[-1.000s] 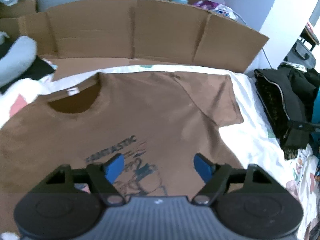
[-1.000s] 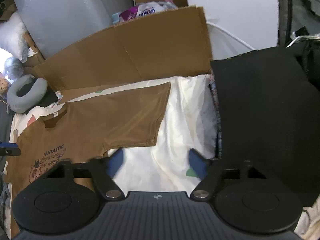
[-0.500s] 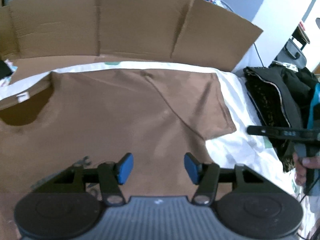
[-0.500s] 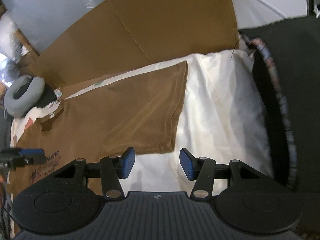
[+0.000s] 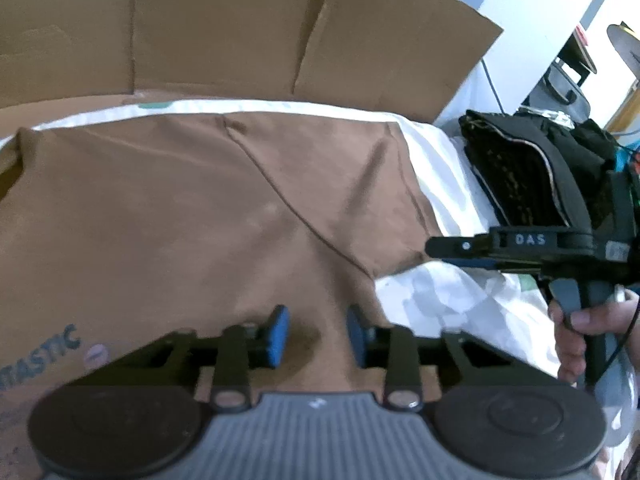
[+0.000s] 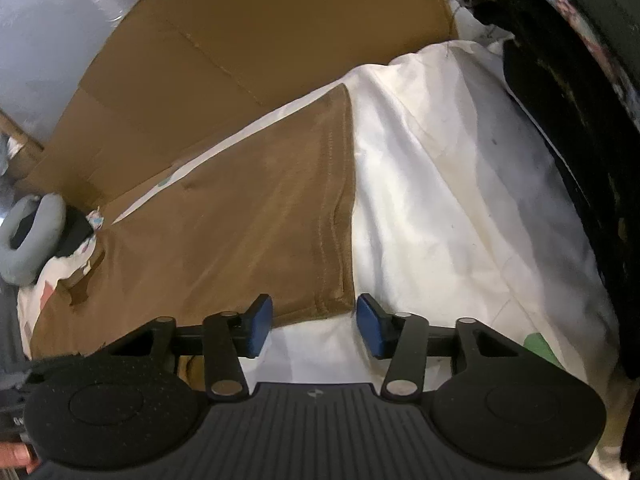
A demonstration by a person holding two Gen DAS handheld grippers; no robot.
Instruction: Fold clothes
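Tee (image 5: 192,216), brown, spread flat on white sheet (image 5: 440,304), collar off to the left, partial print "ASTIC" (image 5: 40,350) at lower left in left wrist view. Cardboard (image 5: 224,28) standing along the far edge behind it. Left gripper (image 5: 318,336) low over the tee's body, near the side seam under the sleeve; jaws apart with a narrow gap, nothing between the blue pads (image 5: 278,334); contact with fabric unclear. Sleeve (image 5: 360,196) lying flat to the right of centre, hem toward the sheet. Further right in the same view, right gripper (image 5: 440,247) seen side-on with tip at the sleeve's lower corner, right hand (image 5: 576,332) on its trigger; black clothes (image 5: 532,176) piled behind.

Right wrist view: grey neck pillow (image 6: 28,236) at far left, beside the collar end. Tee (image 6: 224,240) running diagonally, sleeve hem (image 6: 340,216) ending at sheet (image 6: 440,200). Right gripper (image 6: 314,326) jaws spread, released, bracketing the sleeve's lower corner, left pad (image 6: 258,326) over brown fabric, right pad (image 6: 370,330) over sheet. Not clamped on anything. Black garment (image 6: 568,92) along the right edge.
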